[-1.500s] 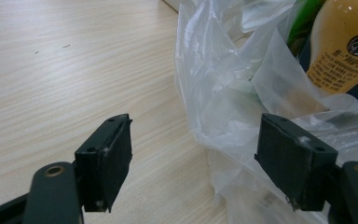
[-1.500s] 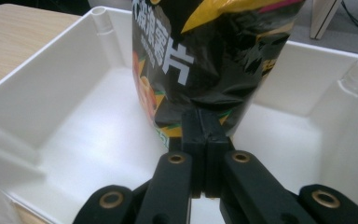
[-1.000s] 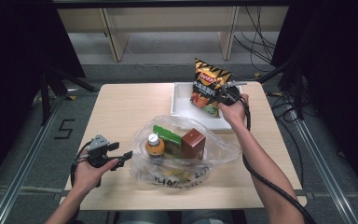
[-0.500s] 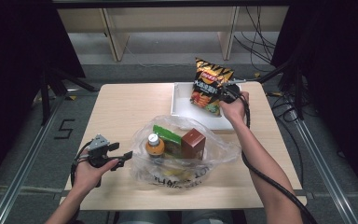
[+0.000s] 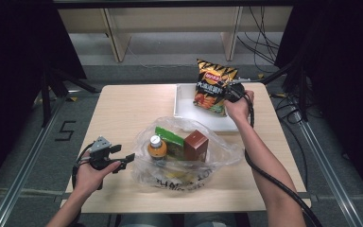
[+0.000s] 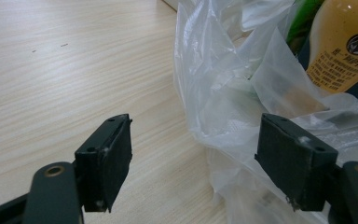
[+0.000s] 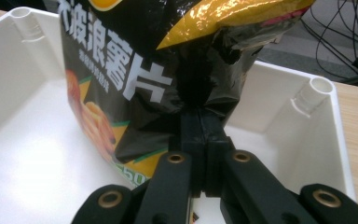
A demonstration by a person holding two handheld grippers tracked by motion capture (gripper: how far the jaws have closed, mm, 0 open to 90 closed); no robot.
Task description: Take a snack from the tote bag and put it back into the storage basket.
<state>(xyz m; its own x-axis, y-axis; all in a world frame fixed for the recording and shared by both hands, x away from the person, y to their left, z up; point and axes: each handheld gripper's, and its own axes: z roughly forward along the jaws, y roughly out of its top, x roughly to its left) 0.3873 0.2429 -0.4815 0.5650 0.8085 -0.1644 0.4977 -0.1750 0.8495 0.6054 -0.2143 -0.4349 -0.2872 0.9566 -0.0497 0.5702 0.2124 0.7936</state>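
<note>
A black and yellow bag of chips (image 5: pixel 211 87) (image 7: pixel 140 70) hangs upright over the white tray (image 5: pixel 185 101) (image 7: pixel 23 154) at the back right of the table. My right gripper (image 5: pixel 227 93) (image 7: pixel 200 121) is shut on the bag's side edge. A clear plastic bag (image 5: pixel 189 163) (image 6: pixel 223 93) lies at the front middle, holding an orange-capped bottle (image 5: pixel 157 147) (image 6: pixel 342 44), a green packet (image 5: pixel 170 138) and a brown box (image 5: pixel 196 145). My left gripper (image 5: pixel 123 161) (image 6: pixel 193 161) stands open at the plastic bag's left edge, with loose film reaching between its jaws.
The wooden table (image 5: pixel 123 109) has bare room at the back left and along the left side. Cables (image 5: pixel 274 175) trail from the right gripper down the right edge. Shelving and floor cables lie beyond the table's far edge.
The chips bag and my right gripper have sunk slightly toward the tray. The left hand has kept still.
</note>
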